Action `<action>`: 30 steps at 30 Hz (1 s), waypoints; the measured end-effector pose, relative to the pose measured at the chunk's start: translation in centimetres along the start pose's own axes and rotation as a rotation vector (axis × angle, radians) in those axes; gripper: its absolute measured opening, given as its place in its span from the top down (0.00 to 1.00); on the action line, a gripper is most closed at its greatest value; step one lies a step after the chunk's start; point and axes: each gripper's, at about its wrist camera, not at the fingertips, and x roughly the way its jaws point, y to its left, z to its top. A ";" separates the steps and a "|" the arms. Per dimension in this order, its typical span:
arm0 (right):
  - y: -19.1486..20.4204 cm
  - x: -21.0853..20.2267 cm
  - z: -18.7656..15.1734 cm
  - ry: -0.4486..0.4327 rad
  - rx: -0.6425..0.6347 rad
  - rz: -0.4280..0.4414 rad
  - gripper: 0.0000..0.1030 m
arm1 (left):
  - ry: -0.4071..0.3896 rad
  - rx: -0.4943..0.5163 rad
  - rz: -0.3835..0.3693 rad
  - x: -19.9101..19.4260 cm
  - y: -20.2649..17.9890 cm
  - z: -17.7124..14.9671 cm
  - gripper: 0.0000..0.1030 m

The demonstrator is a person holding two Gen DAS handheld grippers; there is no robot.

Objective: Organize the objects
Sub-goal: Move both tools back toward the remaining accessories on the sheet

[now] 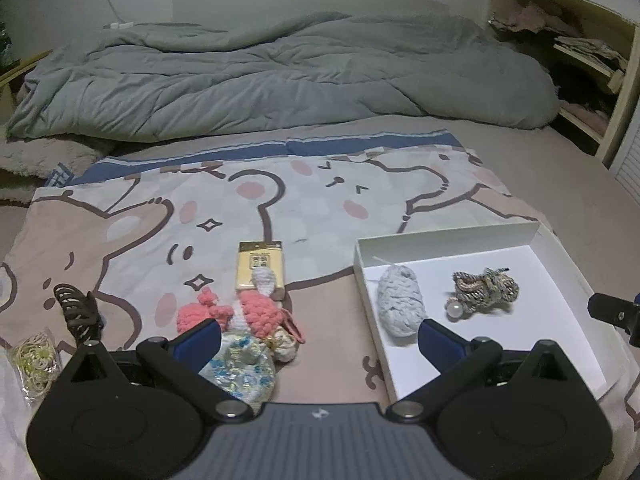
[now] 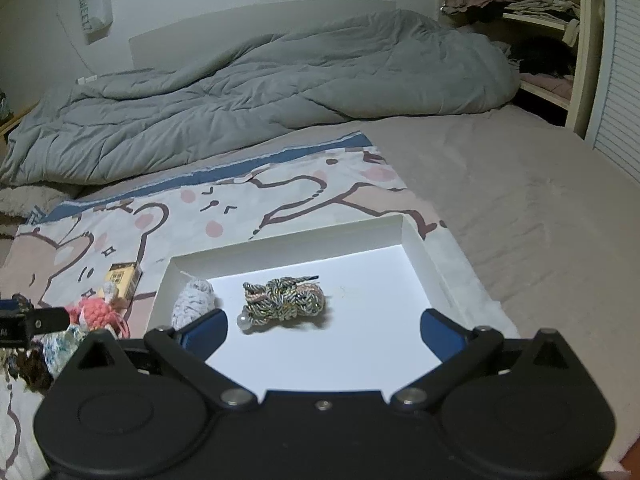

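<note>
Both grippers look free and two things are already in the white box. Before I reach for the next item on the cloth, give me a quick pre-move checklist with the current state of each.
1. Left gripper empty, jaws wide: ok.
2. Right gripper empty, jaws wide: ok.
3. White box has bare floor for more: ok; only the grey yarn ball and the braided cord with pearl lie inside.
4. Next item in reach: ok; the pink crochet toy lies just ahead of the left fingers.
5. Toy free of neighbours: not ok; it overlaps the yellow packet.
6. Dark hair claw free to lift: cannot tell.
</note>
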 end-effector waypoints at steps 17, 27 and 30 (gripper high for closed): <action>6.7 1.5 0.9 0.000 -0.011 0.099 0.00 | -0.049 -0.095 0.099 -1.5 9.6 -0.5 0.00; 12.8 2.9 0.7 0.017 -0.096 0.166 0.00 | -0.055 -0.118 0.197 -2.6 15.6 -1.7 0.00; 14.5 3.5 0.4 0.029 -0.103 0.199 0.00 | -0.058 -0.129 0.227 -2.7 17.1 -2.2 0.00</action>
